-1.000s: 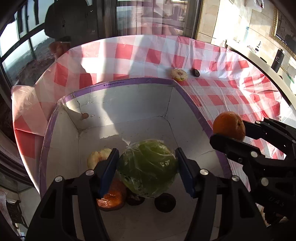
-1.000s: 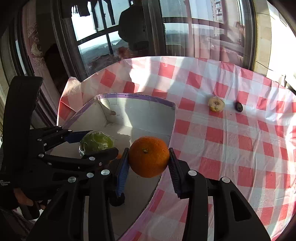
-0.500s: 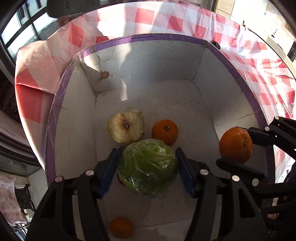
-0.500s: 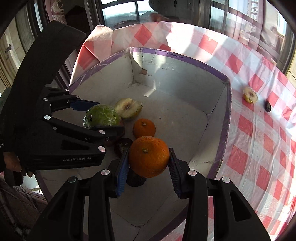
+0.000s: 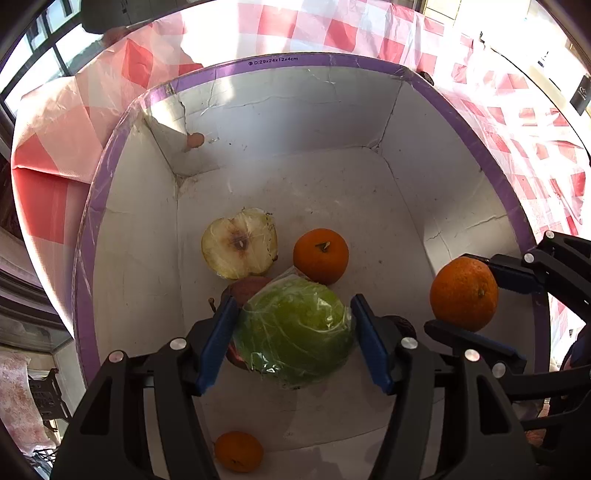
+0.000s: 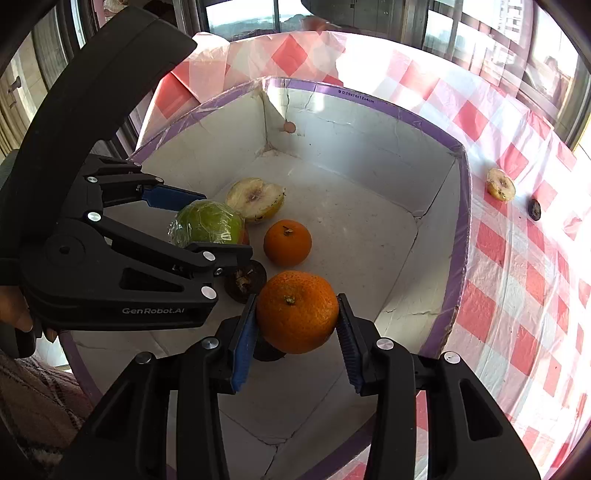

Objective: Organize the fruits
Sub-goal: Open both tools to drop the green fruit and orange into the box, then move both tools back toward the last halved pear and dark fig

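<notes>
Strong daylight enters through the windows [image 6: 258, 14] behind the white box [image 5: 314, 110], casting bright patches on its far wall and leaving its floor in soft shadow. Beyond the box's right rim the checked tablecloth [image 5: 517, 122] is overexposed. Fisheye distortion bends both views and darkens their corners.

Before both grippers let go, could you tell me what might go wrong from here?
The wrapped green fruit in the left gripper hangs over a dark fruit and could bruise it. The held orange in the right gripper may roll into the orange lying in the box.
</notes>
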A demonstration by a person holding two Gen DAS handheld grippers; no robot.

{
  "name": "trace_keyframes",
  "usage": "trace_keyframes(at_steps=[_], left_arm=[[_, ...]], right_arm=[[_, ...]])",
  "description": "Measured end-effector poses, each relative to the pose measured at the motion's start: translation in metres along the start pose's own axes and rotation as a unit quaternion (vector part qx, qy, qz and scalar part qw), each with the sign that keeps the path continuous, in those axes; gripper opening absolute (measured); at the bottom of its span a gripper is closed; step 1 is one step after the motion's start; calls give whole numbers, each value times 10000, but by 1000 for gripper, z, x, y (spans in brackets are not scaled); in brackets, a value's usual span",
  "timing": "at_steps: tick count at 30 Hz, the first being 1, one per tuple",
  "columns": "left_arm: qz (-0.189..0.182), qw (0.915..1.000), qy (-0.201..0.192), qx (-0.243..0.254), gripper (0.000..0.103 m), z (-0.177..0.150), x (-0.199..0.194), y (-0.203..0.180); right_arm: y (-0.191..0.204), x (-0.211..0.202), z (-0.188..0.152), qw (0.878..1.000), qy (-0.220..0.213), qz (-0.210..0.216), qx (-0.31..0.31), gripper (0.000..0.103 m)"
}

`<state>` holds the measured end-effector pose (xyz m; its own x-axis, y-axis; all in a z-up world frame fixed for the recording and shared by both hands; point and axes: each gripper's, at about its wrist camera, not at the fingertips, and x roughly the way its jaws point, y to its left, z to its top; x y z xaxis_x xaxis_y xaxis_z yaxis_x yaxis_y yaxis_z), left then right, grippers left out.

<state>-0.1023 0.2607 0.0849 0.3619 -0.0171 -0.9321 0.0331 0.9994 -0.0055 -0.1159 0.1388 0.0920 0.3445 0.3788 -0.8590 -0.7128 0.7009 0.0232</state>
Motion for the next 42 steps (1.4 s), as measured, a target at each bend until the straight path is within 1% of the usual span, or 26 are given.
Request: trace_keyframes(at_steps=[1, 2, 3, 4, 6, 11, 19, 20, 22, 24, 26, 28, 32, 34, 36, 38, 39, 41, 42], left_arm=[[-4, 10000, 0, -18, 67, 1, 1, 2], [-1, 10000, 14, -66, 72, 2, 2, 3], [2, 9999, 39, -131, 78, 2, 2, 5], [-73, 9998, 83, -192, 81, 2, 3, 7], [-8, 9996, 121, -273, 82, 1, 5, 9], [11, 9992, 154, -374, 83, 1, 6, 13], [60, 9992, 233, -331, 83, 1, 11, 11], [60, 9991, 243, -340, 83, 1, 12, 11], [71, 9991, 254, -321, 84, 1, 12, 11], [109, 9992, 257, -276, 84, 0, 13, 9], [158, 9994, 245, -208, 84, -1, 13, 7], [211, 9995, 224, -119, 84, -2, 12, 3], [319, 9993, 180, -39, 84, -1, 11, -1], [362, 9992, 65, -159, 84, -1, 7, 1], [394, 9986, -72, -356, 85, 0, 1, 6], [402, 9963, -396, -641, 86, -1, -11, 13], [395, 9942, -592, -801, 91, -1, -19, 16], [514, 9891, -898, -1049, 95, 2, -31, 18], [560, 9866, -1037, -1131, 96, 4, -36, 17]], right_arm=[[0, 1, 0, 10000, 16, -23, -18, 42], [0, 1, 0, 10000, 26, -38, -36, 42], [1, 1, 0, 10000, 28, -7, -48, 48], [1, 2, 1, 10000, 30, 43, -63, 54], [3, 2, 1, 9999, 39, 56, -125, 57], [1, 1, -2, 9998, 32, 108, -173, 59], [3, 1, -6, 9997, -61, 28, -235, 62], [4, 2, -7, 9996, -72, 2, -274, 63], [9, 2, -9, 9991, -95, 23, -421, 73], [13, 4, -13, 9982, -95, -43, -597, 76], [18, 7, -14, 9969, -80, -147, -763, 78], [21, 8, -15, 9963, -91, -161, -839, 80], [18, 4, -16, 9966, -159, 34, -802, 80], [14, -3, -15, 9964, -236, 314, -753, 80], [3, -17, -14, 9953, -484, 653, -522, 80], [-12, -28, -11, 9944, -677, 775, -255, 81], [-21, -31, -10, 9939, -732, 820, -106, 82], [-45, -39, -7, 9915, -923, 854, 333, 82], [-60, -42, -8, 9875, -1027, 1011, 642, 82]])
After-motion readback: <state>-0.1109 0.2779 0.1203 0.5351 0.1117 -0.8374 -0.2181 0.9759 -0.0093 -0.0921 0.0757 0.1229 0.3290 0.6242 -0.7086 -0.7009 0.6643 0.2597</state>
